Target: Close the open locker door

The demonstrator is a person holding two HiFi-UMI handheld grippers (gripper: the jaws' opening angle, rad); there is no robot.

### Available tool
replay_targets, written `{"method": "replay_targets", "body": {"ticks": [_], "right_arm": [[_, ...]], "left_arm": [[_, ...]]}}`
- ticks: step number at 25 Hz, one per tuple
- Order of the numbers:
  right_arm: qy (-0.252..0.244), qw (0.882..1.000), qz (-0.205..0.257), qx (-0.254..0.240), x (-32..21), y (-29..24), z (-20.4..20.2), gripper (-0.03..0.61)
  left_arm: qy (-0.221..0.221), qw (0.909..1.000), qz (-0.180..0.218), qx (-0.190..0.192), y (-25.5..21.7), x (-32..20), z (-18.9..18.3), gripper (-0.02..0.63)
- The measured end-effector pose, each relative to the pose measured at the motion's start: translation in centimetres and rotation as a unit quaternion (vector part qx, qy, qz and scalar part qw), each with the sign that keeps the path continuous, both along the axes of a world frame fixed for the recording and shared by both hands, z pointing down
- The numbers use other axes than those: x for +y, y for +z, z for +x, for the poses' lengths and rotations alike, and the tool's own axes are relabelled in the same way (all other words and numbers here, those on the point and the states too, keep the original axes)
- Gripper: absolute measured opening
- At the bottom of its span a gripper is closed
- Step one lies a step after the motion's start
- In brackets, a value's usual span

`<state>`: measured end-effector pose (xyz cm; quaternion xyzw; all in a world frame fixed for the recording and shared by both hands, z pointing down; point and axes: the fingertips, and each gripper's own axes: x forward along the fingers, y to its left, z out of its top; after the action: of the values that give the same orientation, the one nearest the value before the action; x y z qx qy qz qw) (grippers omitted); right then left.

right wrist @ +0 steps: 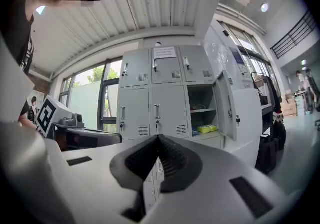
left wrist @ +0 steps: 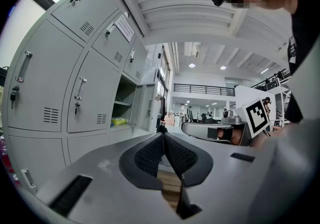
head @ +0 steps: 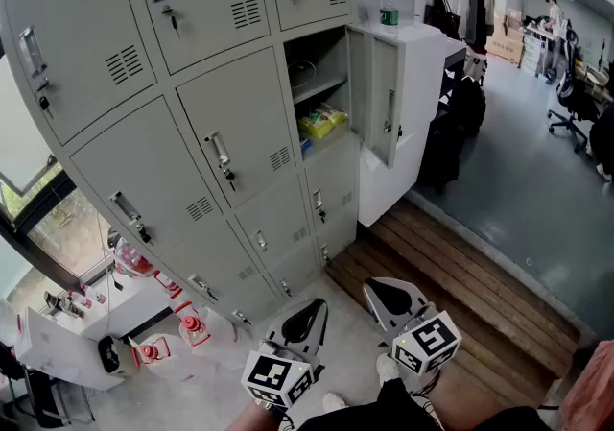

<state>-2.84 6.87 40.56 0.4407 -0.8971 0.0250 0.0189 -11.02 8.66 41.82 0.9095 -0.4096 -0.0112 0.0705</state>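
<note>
Both tools empty, jaws fully together. Left gripper [head: 309, 316] and right gripper [head: 389, 297] sit low over the floor, well apart from the locker bank [head: 192, 160]. Open locker door [head: 384, 101] is at the bank's right edge, second row down, swung out beside the white cabinet [head: 422, 74]. Yellow packet [head: 323, 120] inside.

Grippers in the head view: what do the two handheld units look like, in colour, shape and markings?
The left gripper and right gripper match: pale grey, smooth shells tapering toward the jaws, which are lined with black textured pads. Each carries a white cube printed with black square markers: the left cube, the right cube. No cables show.
</note>
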Motion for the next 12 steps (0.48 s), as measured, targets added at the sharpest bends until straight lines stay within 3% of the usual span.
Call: {"method": "replay_targets", "body": {"ticks": [12], "right_arm": [[0.008, 1.000, -0.001, -0.024, 0.24, -0.54, -0.29, 0.054]], "left_arm": [[0.005, 1.0000, 0.004, 0.001, -0.35, 0.41, -0.50, 0.023]]}}
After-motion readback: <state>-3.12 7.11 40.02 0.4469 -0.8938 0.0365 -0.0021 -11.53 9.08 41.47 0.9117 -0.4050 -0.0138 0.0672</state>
